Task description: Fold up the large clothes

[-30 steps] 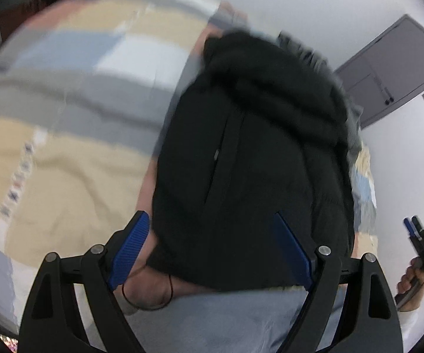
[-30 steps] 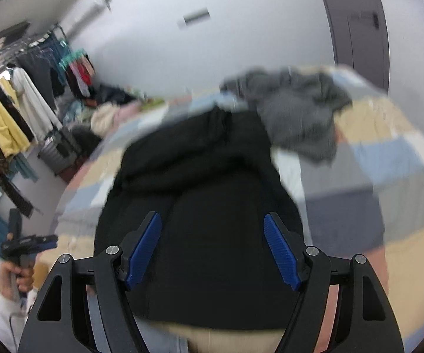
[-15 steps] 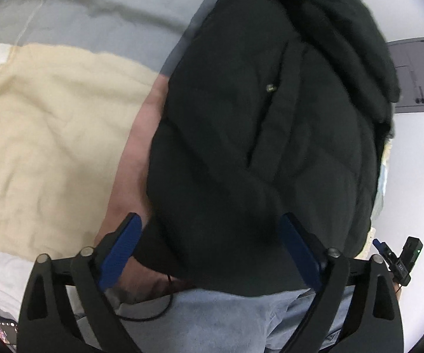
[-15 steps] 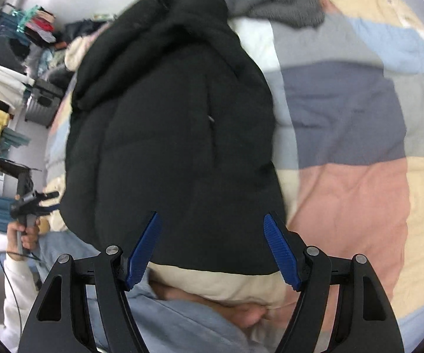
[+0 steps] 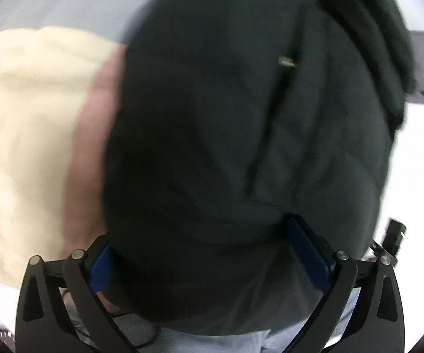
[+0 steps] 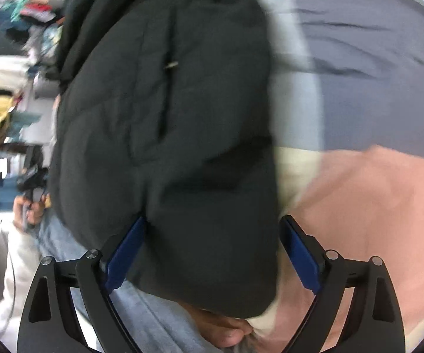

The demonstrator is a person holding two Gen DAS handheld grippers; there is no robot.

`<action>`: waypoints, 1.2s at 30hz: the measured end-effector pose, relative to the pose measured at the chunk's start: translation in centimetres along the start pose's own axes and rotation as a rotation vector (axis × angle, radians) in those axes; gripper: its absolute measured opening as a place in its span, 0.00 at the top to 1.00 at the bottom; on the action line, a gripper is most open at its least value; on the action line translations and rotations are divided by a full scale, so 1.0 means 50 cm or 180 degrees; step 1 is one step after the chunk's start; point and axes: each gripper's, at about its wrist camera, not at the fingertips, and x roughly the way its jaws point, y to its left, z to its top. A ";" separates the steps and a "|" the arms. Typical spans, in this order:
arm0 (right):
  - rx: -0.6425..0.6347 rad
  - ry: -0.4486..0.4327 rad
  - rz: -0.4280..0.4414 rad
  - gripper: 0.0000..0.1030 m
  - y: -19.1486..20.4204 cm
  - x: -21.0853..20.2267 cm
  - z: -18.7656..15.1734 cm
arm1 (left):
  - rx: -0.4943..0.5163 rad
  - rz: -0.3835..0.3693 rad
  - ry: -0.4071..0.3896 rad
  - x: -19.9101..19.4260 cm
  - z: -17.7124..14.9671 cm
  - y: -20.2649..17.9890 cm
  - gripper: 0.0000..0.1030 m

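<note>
Mostly blurred: black padded jacket (image 5: 226,135) fills both wrist views, its lower hem hidden behind the fingers. Left gripper (image 5: 209,253) fingers spread wide, jacket bulk between them; contact with the pads possibly grazing, hard to tell. Right gripper (image 6: 212,253) likewise spread, jacket between. Both have just been opening. Jacket lies on the patchwork bed cover (image 6: 373,206), nearer than a second ago.

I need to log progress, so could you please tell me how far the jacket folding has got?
Done: the black jacket lies on the quilt, apparently already folded into a compact bundle. In hand: both hand-held grippers, left and right, have just been opening and straddle its near edge without gripping. Left: any final fold.
</note>
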 end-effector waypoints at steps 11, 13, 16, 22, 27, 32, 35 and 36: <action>-0.0196 0.0253 0.0140 0.10 0.021 0.040 0.018 | 0.0446 -0.0515 0.0052 0.005 -0.039 -0.059 0.32; -0.0285 0.0295 0.0104 0.11 0.037 0.043 0.031 | 0.0541 -0.0617 0.0070 -0.007 -0.035 -0.080 0.36; -0.0567 0.0268 0.0074 0.34 0.089 0.038 0.036 | 0.0695 -0.0669 -0.0013 -0.009 -0.048 -0.108 0.52; -0.0837 -0.0366 -0.0034 0.90 0.173 -0.066 0.041 | 0.0617 -0.0850 -0.0332 -0.070 -0.070 -0.111 0.88; -0.0855 -0.1252 -0.0050 0.93 0.245 -0.238 0.039 | 0.0551 -0.1176 -0.0712 -0.184 -0.084 -0.124 0.92; -0.0920 -0.1802 0.0088 0.95 0.292 -0.369 -0.001 | 0.0543 -0.1449 -0.1114 -0.325 -0.112 -0.129 0.93; -0.0957 -0.2014 0.0200 0.95 0.309 -0.417 -0.048 | 0.0544 -0.1550 -0.1226 -0.377 -0.139 -0.121 0.93; -0.0957 -0.2072 0.0247 0.95 0.315 -0.428 -0.069 | 0.0554 -0.1565 -0.1249 -0.389 -0.151 -0.118 0.93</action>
